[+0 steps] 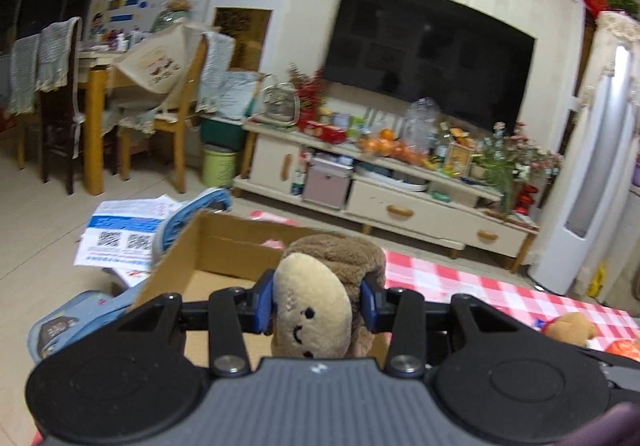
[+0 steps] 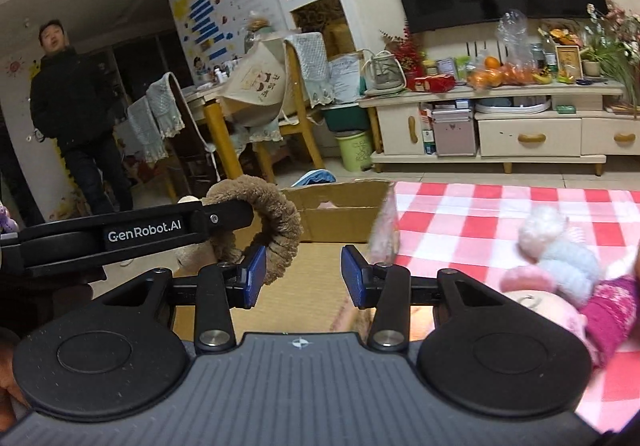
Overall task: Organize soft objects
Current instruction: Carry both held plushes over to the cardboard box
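Fingers of the left gripper (image 1: pixel 316 306) pinched a brown plush toy with a beige smiling face (image 1: pixel 316 302) above the open brown cardboard box (image 1: pixel 224 242), while the right gripper (image 2: pixel 303 276) stood spread and unloaded, with pastel soft toys (image 2: pixel 560 246) at 3 o'clock on the red-white checked cloth (image 2: pixel 480 213).

brown plush toy (image 1: pixel 332 294), red-white checked cloth (image 2: pixel 480 213) — blue pads (image 2: pixel 354 276)

home living room | tv (image 1: pixel 424 49) | tv cabinet (image 2: pixel 528 133) | dining chairs (image 1: pixel 60 93)

"GenRobot.AI" on the left gripper (image 2: pixel 256 246)
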Demonstrator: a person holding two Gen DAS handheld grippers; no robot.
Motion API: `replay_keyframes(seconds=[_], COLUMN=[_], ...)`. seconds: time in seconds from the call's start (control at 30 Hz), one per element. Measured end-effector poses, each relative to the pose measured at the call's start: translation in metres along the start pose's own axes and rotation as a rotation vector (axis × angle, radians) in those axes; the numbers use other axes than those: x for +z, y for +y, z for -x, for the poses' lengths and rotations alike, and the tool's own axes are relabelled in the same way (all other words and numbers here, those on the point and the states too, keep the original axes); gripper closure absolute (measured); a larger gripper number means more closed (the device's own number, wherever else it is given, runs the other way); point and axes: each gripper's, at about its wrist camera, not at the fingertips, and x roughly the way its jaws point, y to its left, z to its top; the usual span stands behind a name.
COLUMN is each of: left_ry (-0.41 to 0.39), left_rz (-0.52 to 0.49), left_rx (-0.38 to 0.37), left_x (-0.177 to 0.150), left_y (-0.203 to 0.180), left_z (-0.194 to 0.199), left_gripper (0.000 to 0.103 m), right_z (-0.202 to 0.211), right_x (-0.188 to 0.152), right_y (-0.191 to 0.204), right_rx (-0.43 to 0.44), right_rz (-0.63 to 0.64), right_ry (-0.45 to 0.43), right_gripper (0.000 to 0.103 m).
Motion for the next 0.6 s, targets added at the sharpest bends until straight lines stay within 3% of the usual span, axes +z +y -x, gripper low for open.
replay_keyframes(seconds=[0.2, 0.3, 0.57, 0.6], left_ry=[0.035, 0.052, 0.087, 0.087], left_rz=[0.028, 0.021, -0.011, -0.013], left_rx=[0.081, 0.107, 0.132, 0.133], left_x=[0.0, -0.003, -0.011, -0.011], left_y=[0.018, 0.021, 0.018, 0.017], left_z=[-0.013, -0.016, -0.021, -0.019], left_gripper=[0.062, 0.062, 0.062, 0.062], right_z=[0.0, 0.017, 0.032, 0.03], right_x=[-0.01, -0.025, -0.093, -0.1], right_y=[-0.018, -0.035, -0.062, -0.061], right_rx=[-0.032, -0.082, -0.138, -0.147], right_rz=[0.003, 0.002, 0.0, 0.01], right_ry=[0.041, 0.072, 0.235, 0.245], right_gripper=[0.048, 0.028, 0.023, 0.016])
